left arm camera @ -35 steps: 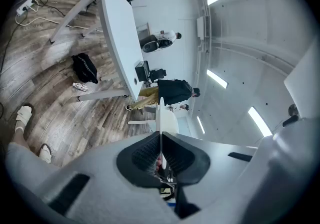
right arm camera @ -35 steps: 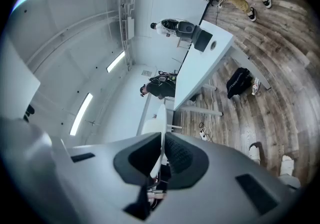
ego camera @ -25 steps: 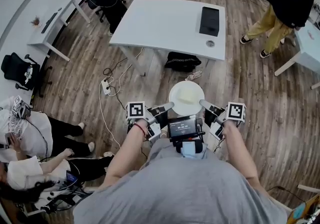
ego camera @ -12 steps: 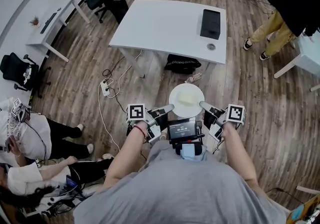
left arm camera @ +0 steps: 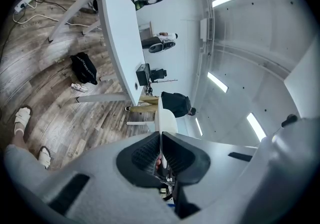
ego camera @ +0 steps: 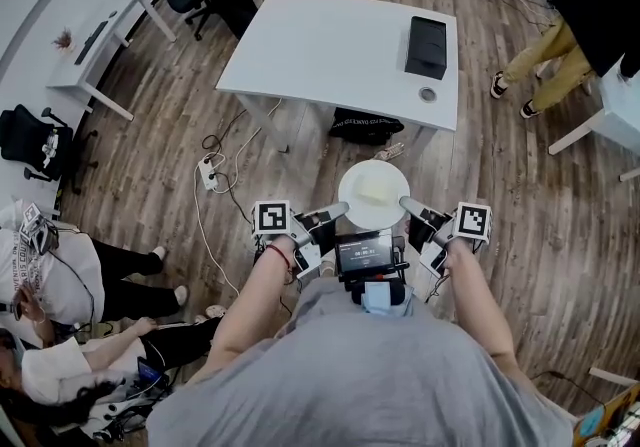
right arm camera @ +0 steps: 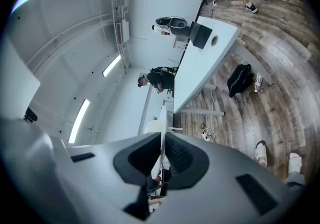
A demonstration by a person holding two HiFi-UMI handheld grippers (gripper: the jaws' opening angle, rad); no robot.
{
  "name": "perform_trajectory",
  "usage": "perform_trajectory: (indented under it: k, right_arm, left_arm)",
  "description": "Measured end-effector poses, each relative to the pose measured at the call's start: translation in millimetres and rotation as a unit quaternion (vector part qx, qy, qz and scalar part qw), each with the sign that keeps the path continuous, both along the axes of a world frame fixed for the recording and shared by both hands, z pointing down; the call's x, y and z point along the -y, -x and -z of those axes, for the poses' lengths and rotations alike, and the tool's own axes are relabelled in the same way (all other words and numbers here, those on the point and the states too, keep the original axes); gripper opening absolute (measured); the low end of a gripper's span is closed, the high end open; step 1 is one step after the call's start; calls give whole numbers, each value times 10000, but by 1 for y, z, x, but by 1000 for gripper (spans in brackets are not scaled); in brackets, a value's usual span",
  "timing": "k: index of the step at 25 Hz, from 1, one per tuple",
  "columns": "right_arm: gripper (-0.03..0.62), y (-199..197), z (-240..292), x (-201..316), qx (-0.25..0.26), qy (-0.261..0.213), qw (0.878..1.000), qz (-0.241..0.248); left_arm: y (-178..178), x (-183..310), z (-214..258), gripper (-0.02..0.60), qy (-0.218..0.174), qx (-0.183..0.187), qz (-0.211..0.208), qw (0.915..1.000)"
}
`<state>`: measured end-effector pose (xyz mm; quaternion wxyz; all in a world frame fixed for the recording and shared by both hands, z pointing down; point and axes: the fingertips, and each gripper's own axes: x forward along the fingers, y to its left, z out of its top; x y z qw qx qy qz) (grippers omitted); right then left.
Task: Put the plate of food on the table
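Observation:
A round white plate with pale yellow food on it hangs in the air above the wooden floor, in front of my body. My left gripper is shut on its left rim and my right gripper on its right rim. In the left gripper view the plate shows edge-on, pinched between the ribbed pads. The right gripper view shows the same plate rim clamped between its jaws. The white table stands ahead, apart from the plate.
On the table lie a black box and a small round object. A black bag and cables lie on the floor under and beside it. People stand at the far right, sit at the left and far back.
The table and floor have shifted slightly in the head view as I move toward the table. Both grippers keep their hold on the plate. The person at the right has stepped further right.

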<state>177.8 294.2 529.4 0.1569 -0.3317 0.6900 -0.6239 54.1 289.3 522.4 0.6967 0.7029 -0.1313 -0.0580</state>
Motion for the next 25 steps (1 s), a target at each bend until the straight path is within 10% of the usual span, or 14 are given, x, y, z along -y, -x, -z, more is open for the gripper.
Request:
perform_trajectory:
  k: [25]
  right_arm:
    - [44,78,14,101,43,-242,9995,-181]
  left_arm:
    - [73,105,6,29,-240,24,-307,9992]
